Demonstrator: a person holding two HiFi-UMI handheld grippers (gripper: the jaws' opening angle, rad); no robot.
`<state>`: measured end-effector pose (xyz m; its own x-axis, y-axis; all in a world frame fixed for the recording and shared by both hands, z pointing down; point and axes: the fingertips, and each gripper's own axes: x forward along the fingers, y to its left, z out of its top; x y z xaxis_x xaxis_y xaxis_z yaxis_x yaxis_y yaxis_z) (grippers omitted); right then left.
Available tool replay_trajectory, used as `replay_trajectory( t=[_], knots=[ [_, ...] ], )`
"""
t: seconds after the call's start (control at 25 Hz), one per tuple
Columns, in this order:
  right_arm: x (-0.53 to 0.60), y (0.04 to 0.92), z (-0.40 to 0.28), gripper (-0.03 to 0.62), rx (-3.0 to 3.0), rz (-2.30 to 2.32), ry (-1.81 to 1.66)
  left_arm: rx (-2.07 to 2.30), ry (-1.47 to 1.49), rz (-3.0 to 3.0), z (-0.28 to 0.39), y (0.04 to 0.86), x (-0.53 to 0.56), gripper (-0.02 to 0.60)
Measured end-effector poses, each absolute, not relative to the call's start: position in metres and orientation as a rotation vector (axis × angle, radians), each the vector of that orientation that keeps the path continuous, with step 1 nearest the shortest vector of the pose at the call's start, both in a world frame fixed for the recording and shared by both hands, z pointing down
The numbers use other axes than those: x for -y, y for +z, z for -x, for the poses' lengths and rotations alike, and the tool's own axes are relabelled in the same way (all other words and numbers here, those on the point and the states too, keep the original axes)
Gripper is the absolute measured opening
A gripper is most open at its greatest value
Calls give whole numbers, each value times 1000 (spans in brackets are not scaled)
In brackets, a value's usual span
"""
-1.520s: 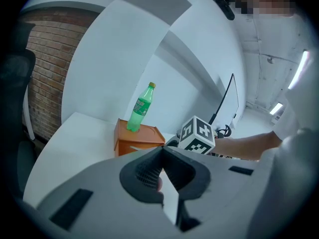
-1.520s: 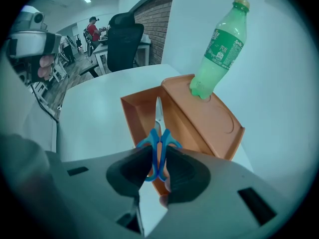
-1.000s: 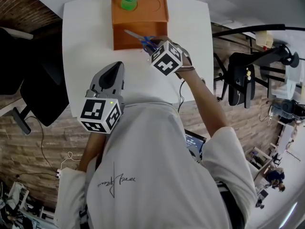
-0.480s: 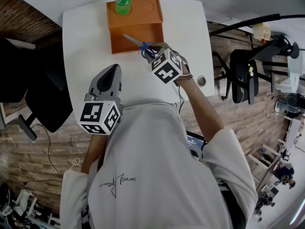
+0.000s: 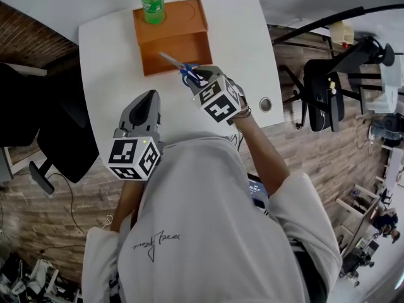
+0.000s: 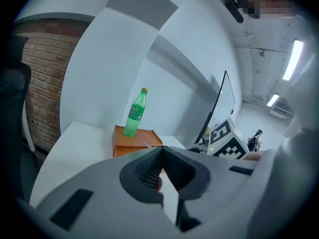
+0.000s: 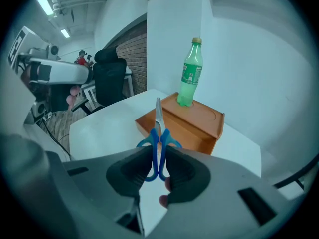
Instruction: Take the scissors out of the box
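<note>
Blue-handled scissors (image 5: 181,68) are clamped by their handles in my right gripper (image 5: 197,79), with the blades pointing at the orange box (image 5: 184,19). In the right gripper view the scissors (image 7: 158,133) stand upright between the pads of this gripper (image 7: 158,159), their tip above the box's (image 7: 197,128) near edge. My left gripper (image 5: 150,97) rests low over the white table, jaws together and holding nothing. The left gripper view shows that gripper (image 6: 160,156) aimed toward the box (image 6: 133,146).
A green bottle (image 5: 151,2) stands on the box's far left corner, also visible as the bottle (image 7: 191,74) and the bottle (image 6: 135,114). The white table (image 5: 243,49) has a round grommet (image 5: 265,104) near its right edge. Black office chairs (image 5: 323,95) stand beside the table.
My right gripper has drawn the scissors a little back from the box towards the person, lifted them slightly and rolled. The left gripper has not moved.
</note>
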<state>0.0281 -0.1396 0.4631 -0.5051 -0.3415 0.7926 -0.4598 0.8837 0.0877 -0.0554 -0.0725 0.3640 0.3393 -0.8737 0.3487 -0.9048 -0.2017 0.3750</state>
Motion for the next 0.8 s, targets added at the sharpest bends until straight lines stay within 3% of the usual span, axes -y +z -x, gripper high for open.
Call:
replay_trajectory(
  t=[0.8],
  knots=[
    [122,431,-33,97,2288,-750,342,1525,113,-2118,52,365,74,8]
  ],
)
